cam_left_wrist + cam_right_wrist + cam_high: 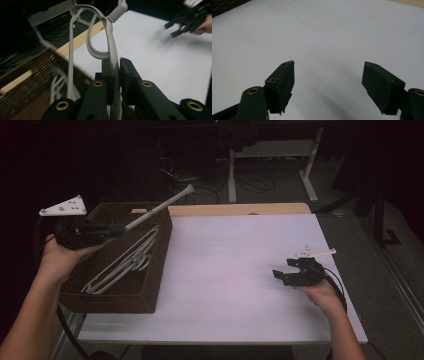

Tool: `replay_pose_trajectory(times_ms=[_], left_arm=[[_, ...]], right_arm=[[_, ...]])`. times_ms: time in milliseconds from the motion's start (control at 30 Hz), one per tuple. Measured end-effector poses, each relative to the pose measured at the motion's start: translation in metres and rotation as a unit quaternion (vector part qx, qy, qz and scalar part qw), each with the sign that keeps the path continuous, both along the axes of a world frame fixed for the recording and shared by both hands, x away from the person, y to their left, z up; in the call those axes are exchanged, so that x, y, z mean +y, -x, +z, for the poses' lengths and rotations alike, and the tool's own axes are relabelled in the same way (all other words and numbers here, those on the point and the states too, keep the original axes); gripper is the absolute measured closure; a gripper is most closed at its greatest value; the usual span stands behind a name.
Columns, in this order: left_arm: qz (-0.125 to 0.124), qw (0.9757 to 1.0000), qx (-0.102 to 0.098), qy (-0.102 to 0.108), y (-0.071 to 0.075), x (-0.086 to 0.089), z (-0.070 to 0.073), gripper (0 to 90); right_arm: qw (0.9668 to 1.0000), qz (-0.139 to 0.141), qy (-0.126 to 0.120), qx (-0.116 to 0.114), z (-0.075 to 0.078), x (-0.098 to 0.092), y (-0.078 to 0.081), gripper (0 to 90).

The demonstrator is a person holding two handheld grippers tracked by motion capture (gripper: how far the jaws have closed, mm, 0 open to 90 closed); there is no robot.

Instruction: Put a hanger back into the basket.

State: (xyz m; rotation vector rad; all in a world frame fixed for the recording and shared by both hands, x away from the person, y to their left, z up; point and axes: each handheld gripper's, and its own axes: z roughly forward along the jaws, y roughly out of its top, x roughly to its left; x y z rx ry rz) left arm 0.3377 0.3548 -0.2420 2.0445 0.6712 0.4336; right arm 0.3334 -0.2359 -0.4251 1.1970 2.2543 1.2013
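White surface (240, 270) is spread beneath both grippers. Wicker basket (150, 295) of hangers is seen just below the left gripper (115, 72), which is clamped on a grey plastic hanger (111, 45) raised above it. Right gripper (328, 82) is held spread, nothing between its jaws.

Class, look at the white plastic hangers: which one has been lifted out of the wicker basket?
The hanger clamped in the left claw, sticking up over the basket's far rim. The other hangers lie flat inside the basket.
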Motion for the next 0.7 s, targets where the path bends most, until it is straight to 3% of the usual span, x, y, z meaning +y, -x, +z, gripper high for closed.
replay_pose_trajectory(times_ms=[300, 500, 700], left_arm=[[0.045, 0.9987, 0.018, 0.017, 0.004, 0.045, -0.024, 83.2], [0.065, 0.9974, 0.025, 0.016, 0.01, 0.065, -0.041, 83.2], [0.063, 0.9969, 0.033, 0.033, 0.01, 0.077, -0.056, 83.2]], right_arm=[[1.0, -0.004, 0.003, 0.001, 0.0, 0.0, 0.0, 25.5], [1.0, -0.006, 0.005, 0.002, 0.0, 0.001, 0.0, 25.5], [0.9999, -0.004, 0.008, 0.004, -0.002, 0.001, -0.001, 25.5]])
